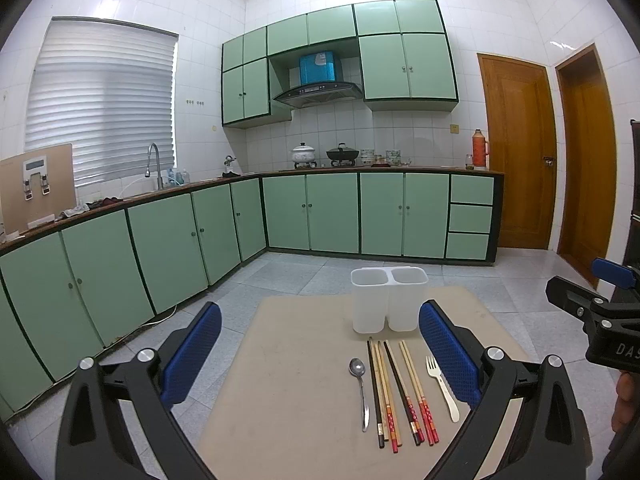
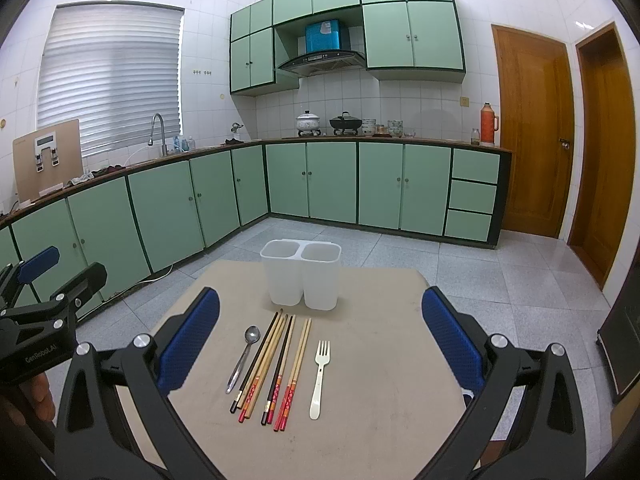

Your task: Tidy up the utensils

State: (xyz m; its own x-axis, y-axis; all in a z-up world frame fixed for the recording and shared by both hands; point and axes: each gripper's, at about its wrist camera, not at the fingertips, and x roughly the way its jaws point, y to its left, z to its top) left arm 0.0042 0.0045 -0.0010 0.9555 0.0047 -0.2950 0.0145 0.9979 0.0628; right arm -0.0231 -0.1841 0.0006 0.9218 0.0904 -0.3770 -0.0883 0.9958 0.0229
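Both grippers, left gripper [image 1: 320, 354] and right gripper [image 2: 320, 342], spread wide, empty, above beige table [image 2: 380, 400]. Steel spoon [image 2: 244, 356], mixed wooden chopsticks [image 2: 276, 368], cream plastic fork [image 2: 320, 376] lie before white two-compartment plastic holder [image 2: 302, 276]. Judgement: pinch handle mid-length, lift, tip upright, drop into one compartment.

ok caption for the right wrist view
Open right gripper hovers over spoon, chopsticks and fork before an empty two-cup holder.

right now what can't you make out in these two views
- Inside of the white two-compartment plastic holder: both views see it from the side, its walls hide the bottoms.
- Exact count of the red-ended wooden chopsticks: they overlap in both views.
- Near edge of the beige table: cut off by the left gripper in its view, and by the right gripper in its view.
- Print on the chopstick ends: too small.
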